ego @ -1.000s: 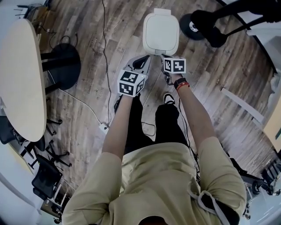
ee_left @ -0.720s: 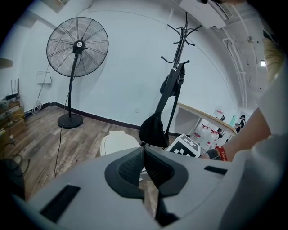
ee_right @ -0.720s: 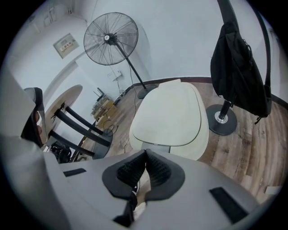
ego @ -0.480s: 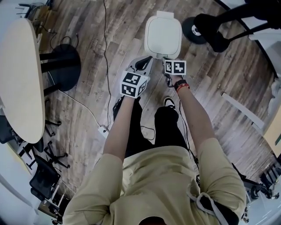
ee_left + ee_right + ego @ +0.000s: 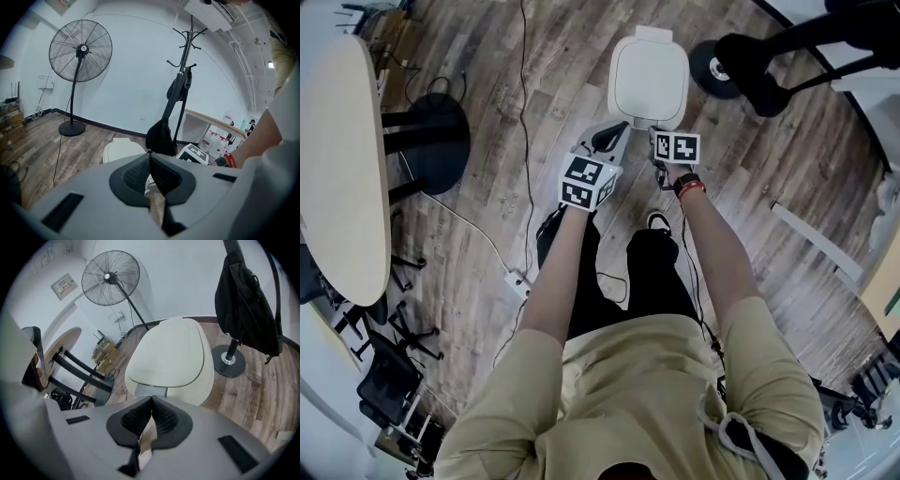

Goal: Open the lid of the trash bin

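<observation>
White bin [image 5: 649, 80] is sitting on the wood floor [image 5: 478, 84] directly in front of a standing person, its lid [image 5: 648, 75] lying flat and shut. The person is holding both arms out and down toward it. The right gripper [image 5: 655, 134] is hovering just at the bin's near edge, and its own view is showing both jaws pressed together with nothing between them, pointing at the lid [image 5: 168, 352] and at the grey tab [image 5: 152, 391] on its front rim. The left gripper [image 5: 612, 133] is hanging just beside the bin's near left corner, apart from it; its jaws are likewise meeting tip to tip and gripping nothing, with the bin [image 5: 123, 150] showing beyond them. A pedestal fan [image 5: 80, 47] is standing against the white wall, and a black bag [image 5: 246, 301] is hanging from a coat stand [image 5: 186, 51] just behind the bin. A pale oval table [image 5: 342, 159] is filling the left edge of the head view, and a thin black cable [image 5: 526, 103] is trailing across the boards.
</observation>
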The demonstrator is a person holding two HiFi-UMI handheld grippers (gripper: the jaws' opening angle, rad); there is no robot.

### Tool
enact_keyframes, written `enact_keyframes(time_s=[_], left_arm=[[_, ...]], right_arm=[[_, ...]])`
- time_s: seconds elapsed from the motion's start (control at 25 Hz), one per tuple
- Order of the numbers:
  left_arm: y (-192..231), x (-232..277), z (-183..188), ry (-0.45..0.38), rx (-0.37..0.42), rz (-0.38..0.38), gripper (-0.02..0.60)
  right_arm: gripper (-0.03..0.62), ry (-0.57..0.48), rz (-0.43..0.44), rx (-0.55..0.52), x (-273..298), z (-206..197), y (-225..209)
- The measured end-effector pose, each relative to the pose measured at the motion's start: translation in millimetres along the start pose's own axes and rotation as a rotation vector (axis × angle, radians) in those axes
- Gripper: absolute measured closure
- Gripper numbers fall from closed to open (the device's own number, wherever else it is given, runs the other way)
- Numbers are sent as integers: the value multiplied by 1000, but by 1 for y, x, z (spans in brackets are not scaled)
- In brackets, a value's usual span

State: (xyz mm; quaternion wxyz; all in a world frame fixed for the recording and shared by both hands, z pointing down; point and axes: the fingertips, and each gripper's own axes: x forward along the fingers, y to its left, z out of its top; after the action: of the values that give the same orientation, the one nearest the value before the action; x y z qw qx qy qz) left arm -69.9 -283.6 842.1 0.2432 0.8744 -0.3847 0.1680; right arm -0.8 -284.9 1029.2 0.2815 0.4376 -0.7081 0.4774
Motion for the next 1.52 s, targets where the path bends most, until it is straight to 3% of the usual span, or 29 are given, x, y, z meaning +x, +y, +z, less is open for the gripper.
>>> enact_keyframes(time_s=[0.48,0.88,1.28,1.52], left_arm=[[9,-1,-5,0,-14,13,558],[14,4,-1,-4,-7,6,558],[24,0,-2,11,-21,35,558],[24,-16,8,13,-43,60,558]], right_arm=[[580,10,14,-18,6,-4,0],[580,28,48,32,10,-3,-1],[580,63,54,5,11,-3,0],[580,49,25,-76,-12,18,10]])
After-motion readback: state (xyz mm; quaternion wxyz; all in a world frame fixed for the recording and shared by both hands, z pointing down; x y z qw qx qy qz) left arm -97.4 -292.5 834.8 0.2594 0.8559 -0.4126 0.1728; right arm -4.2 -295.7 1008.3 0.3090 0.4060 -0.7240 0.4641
